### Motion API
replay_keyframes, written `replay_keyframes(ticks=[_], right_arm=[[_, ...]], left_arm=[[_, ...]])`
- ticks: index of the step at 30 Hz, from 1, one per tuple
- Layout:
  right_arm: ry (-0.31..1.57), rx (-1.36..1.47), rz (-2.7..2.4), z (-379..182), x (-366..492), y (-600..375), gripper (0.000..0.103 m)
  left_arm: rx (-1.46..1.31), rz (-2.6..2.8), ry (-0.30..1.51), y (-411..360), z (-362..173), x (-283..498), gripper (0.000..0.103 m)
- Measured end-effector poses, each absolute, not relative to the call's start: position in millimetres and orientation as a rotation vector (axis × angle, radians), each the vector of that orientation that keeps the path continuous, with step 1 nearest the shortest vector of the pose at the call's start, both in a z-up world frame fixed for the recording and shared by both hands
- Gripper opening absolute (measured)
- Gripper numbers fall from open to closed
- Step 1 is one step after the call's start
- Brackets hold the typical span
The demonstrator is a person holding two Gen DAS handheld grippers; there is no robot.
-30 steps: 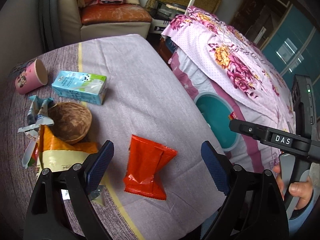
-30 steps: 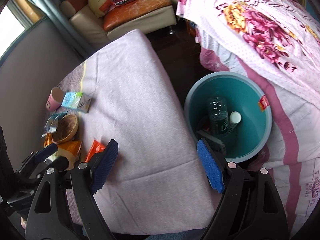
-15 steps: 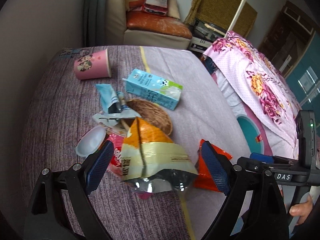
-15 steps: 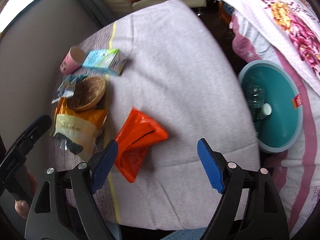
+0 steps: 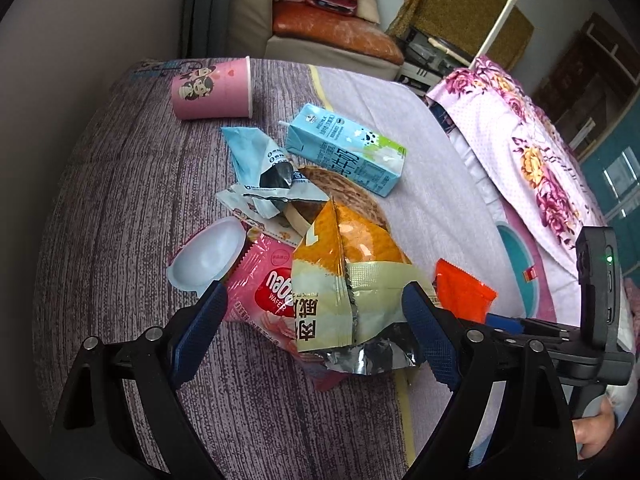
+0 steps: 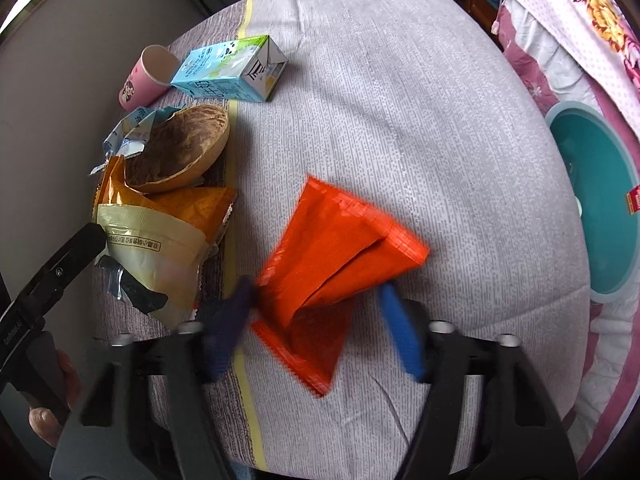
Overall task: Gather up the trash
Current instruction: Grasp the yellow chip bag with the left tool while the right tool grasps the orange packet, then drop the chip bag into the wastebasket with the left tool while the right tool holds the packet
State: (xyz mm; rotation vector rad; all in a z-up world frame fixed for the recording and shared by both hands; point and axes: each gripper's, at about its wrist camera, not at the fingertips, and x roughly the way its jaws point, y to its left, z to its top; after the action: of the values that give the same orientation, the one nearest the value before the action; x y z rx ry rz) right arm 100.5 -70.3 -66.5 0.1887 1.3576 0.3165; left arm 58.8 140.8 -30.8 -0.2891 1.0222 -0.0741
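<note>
On the cloth-covered table (image 6: pixel 400 80), stock listed by descending size. Teal bin (image 6: pixel 600 216): on the floor beyond the table's right edge, beside the floral bedspread (image 5: pixel 520 148). Orange-and-cream snack bag (image 5: pixel 344 280): torn open, foil lining showing, lying between the spread fingers of the left gripper (image 5: pixel 316 332), pads clear of it on both sides. Orange-red wrapper (image 6: pixel 332 256): flat on the cloth, just right of the yellow stripe; right gripper (image 6: pixel 320 320) straddles its near end, jaws apart, motion-blurred, contact uncertain. Blue milk carton (image 5: pixel 346 148): on its side. Pink paper cup (image 5: pixel 212 90): tipped over, near the wall. Brown shell bowl (image 6: pixel 180 152): under the snack bag's far end. Pink wafer packet (image 5: pixel 264 292), crumpled blue wrapper (image 5: pixel 260 164), clear plastic cup lid (image 5: pixel 208 256): clustered left of the bag.
</note>
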Motion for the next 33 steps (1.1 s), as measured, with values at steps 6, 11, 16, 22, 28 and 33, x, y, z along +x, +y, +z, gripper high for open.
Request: replay_keyframes(ticks=[6,11,16,22,28,33], right_arm=[[1.296,0.164,0.316,-58,97,-80,0.03],[1.257,0.178,0.292,-51,98,-94,0.03],[1.216,0.193,0.274,-42,97,-109,0.029],[1.177,0.222,0.253,-33,97,-133,0.029],[1.141,0.269,0.235,-25,97,-157,0.029],[1.098,0.294,0.207,-16,96,-179,0.029]], left_arm=[[-0.277,-0.112,1.022,127,-36,61,0.094],[-0.203,-0.134,0.984,103,-28,57,0.059],[-0.155,-0.172,0.971,86,-23,55,0.04],[-0.169,-0.215,0.971,74,-16,54,0.035],[-0.169,-0.228,0.956,62,-2,62,0.035],[-0.15,-0.248,0.956,39,2,70,0.035]])
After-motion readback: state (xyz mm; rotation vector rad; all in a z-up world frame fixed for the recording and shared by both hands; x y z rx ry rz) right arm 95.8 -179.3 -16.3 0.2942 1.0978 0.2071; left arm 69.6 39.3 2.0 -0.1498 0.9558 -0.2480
